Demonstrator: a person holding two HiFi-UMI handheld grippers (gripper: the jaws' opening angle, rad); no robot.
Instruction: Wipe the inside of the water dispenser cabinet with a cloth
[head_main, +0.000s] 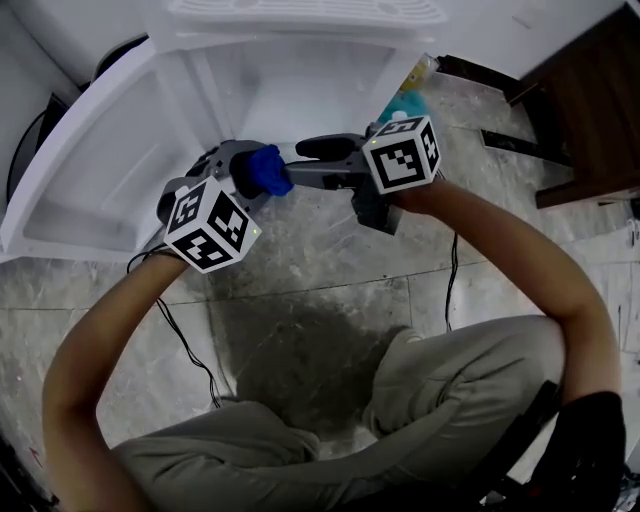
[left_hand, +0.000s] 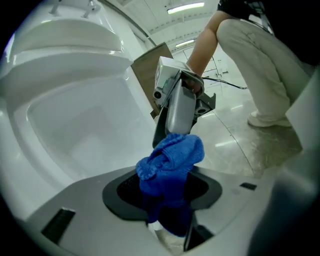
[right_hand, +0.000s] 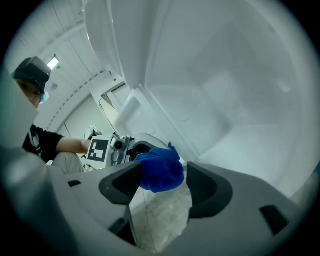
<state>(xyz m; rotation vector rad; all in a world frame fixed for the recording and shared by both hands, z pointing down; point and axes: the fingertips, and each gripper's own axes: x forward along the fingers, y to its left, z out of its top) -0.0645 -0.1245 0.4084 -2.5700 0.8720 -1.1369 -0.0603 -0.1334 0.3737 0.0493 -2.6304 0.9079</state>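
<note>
The white water dispenser cabinet (head_main: 120, 150) stands open at the top of the head view, and its pale inner walls (right_hand: 225, 100) fill the right gripper view. A crumpled blue cloth (head_main: 266, 172) hangs in front of the opening. My left gripper (left_hand: 167, 200) is shut on this cloth (left_hand: 172, 160), which bulges up out of its jaws. My right gripper (right_hand: 160, 192) faces the left one with its jaws apart. The cloth (right_hand: 160, 170) lies between them, against one pad, with a gap to the other.
Grey marble floor (head_main: 330, 260) lies under both grippers. A black cable (head_main: 190, 350) runs across it at the left. Dark wooden furniture (head_main: 590, 110) stands at the right, and a teal object (head_main: 405, 103) sits by the cabinet's right edge. The person's legs (head_main: 300, 440) are below.
</note>
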